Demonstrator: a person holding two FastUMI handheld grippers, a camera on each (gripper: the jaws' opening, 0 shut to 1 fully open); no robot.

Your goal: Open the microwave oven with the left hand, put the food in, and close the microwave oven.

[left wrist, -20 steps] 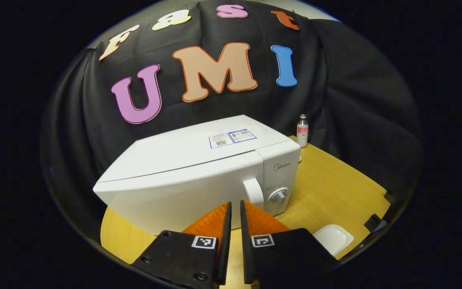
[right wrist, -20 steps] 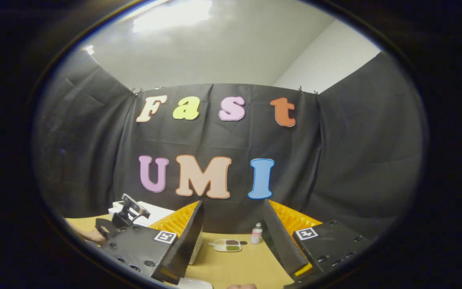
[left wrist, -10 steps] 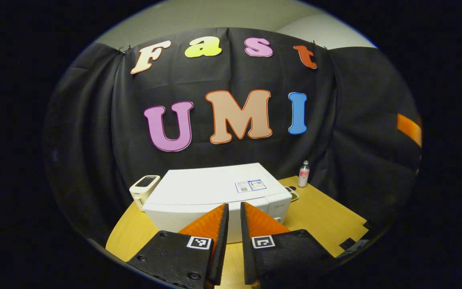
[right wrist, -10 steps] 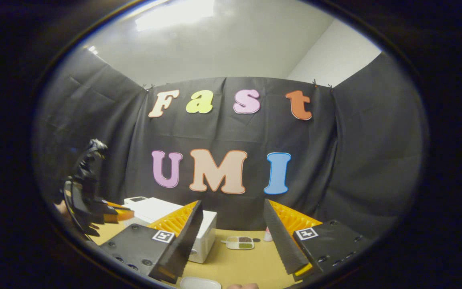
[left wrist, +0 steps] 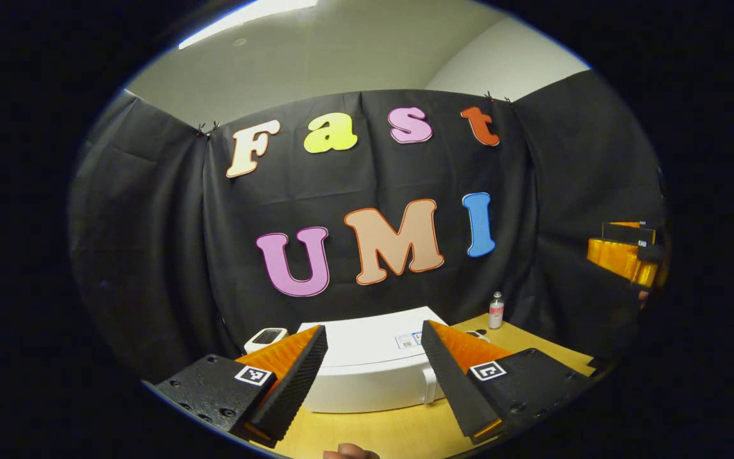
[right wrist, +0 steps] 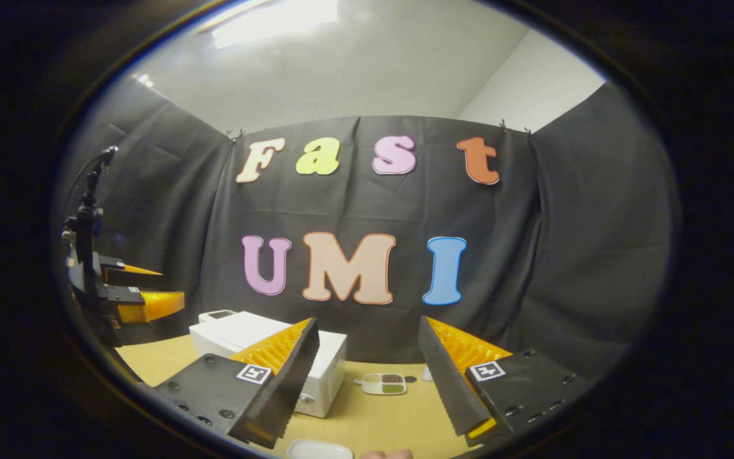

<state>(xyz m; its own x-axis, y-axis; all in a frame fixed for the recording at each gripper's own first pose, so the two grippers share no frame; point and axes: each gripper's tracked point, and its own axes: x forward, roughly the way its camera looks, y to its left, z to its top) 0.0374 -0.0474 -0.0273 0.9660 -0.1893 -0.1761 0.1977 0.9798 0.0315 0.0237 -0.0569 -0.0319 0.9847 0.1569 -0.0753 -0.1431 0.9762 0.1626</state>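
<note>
Left gripper (left wrist: 373, 357): black-and-orange fingers spread wide now, nearly closed a second ago. Pulled back and raised from white box-shaped microwave oven (left wrist: 367, 370), now smaller and lower in left gripper view. In right gripper view, up at left edge, higher than before.

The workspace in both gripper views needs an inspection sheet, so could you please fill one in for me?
Surface: wooden table, tan top.
Job's things: white microwave, door shut, handle toward the camera; compartment tray of food on the table right of it; white dish at the near edge.
Clutter: small bottle and small white device at the back, either side of the microwave.
Grippers: left gripper open, empty, held high before the microwave; right gripper open, empty, also raised.
Cables: nothing seen.
Surroundings: black cloth wall, pale ceiling with a light.
</note>
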